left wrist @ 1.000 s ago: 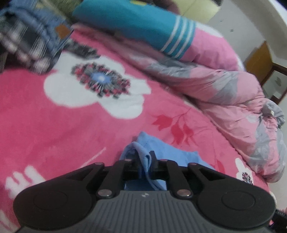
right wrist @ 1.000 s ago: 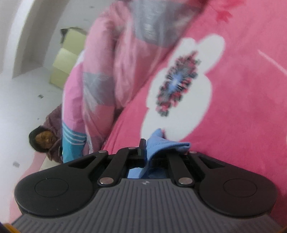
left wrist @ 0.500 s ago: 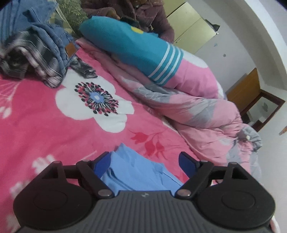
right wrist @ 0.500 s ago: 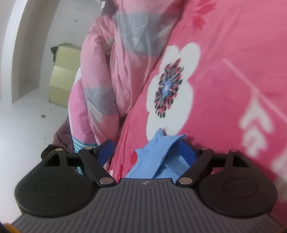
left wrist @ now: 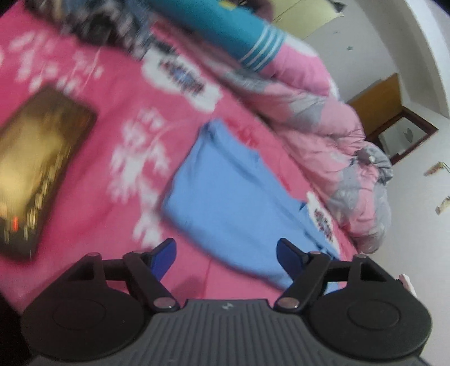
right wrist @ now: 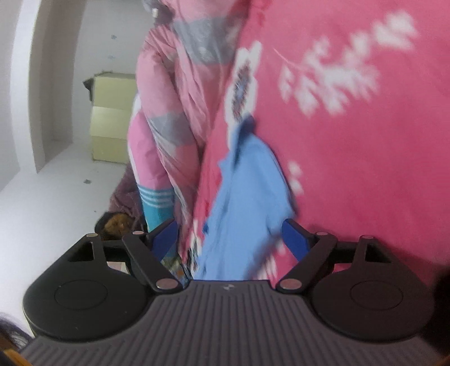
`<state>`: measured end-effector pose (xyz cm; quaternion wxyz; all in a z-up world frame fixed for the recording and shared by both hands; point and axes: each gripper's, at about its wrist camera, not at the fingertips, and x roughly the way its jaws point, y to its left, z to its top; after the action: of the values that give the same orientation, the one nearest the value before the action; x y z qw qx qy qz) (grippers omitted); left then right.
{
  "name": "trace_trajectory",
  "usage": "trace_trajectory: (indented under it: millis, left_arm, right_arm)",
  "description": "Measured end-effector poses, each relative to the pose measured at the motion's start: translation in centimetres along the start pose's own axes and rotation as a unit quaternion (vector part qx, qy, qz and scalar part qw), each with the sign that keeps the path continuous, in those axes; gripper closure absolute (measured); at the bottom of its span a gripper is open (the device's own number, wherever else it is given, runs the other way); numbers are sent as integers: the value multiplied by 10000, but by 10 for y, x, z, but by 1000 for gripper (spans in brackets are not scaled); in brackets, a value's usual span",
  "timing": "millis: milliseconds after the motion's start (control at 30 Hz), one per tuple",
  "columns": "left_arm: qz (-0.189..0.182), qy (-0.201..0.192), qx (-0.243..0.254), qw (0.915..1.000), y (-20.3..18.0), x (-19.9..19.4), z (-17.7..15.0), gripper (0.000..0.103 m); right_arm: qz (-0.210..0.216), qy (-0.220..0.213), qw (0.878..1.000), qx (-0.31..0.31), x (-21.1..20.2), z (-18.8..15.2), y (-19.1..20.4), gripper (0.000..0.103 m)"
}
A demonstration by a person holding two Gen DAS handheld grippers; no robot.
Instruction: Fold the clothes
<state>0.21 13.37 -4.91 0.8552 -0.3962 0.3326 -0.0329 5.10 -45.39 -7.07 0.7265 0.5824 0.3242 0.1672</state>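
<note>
A light blue garment (left wrist: pixel 225 191) lies folded into a rough rectangle on the pink flowered bedspread (left wrist: pixel 92 219). My left gripper (left wrist: pixel 225 245) hangs just short of its near edge; its jaws stand wide and are closing, with nothing pressed between the pads. In the right wrist view the same blue garment (right wrist: pixel 244 197) lies loose on the bedspread ahead. My right gripper (right wrist: pixel 229 228) is open above its near end and does not touch it. Both views are blurred by motion.
A dark tablet-like slab (left wrist: pixel 39 163) lies on the bedspread to the left. A pile of dark clothes (left wrist: pixel 92 25) and a teal striped pillow (left wrist: pixel 233 25) sit at the back. A bunched pink-and-grey quilt (left wrist: pixel 323 126) runs along the right side.
Both grippers were shut on corners of the blue garment, then let go and opened wide. Both have pulled back, so the garment now lies flat and farther ahead.
</note>
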Motion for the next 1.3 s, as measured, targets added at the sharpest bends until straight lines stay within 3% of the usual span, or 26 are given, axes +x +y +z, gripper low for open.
trace_trajectory:
  millis: [167,233,400,467,533,567,800,1067,1200,1300]
  left_arm:
    - [-123,-450,-327,9984,15,19,2,32]
    - [-53,-745,-335,9966,17,27,9,35]
    - [203,-909,-185,9955,10,48,22,49]
    - [263,-878,-171,9956,9,51,24,64]
    - [315,-830,-240,9958,9,54,26,92]
    - [341,-805,-275,9958,10,55,27,91]
    - [159,-1022,-410,9938,6,37,30,95]
    - [-116,-802,-161,9966,-6,-6,17,96]
    - [31,-594,9,9982,8,-37,0,96]
    - [254,-465,161,9985,21,-42,-15,95]
  right_arm:
    - [-276,152,9986,-429,15,-14,7,25]
    - [-421,80,9978,-512,23,-12,8,33]
    - [-580,-297,9971,-388,41,2,-1,66]
    - [-607,-424,9969,-279,46,6,-6,79]
    - [-590,-521,9967,-215,52,9,-11,92]
    - [-558,-561,9966,-216,54,10,-13,97]
    - [-70,-749,9968,-277,43,14,-5,100]
    - [179,-576,9981,-103,0,5,-4,101]
    - [159,-501,9986,-48,-35,-11,-9,101]
    - [-114,-352,9992,-146,-50,-18,-18,100]
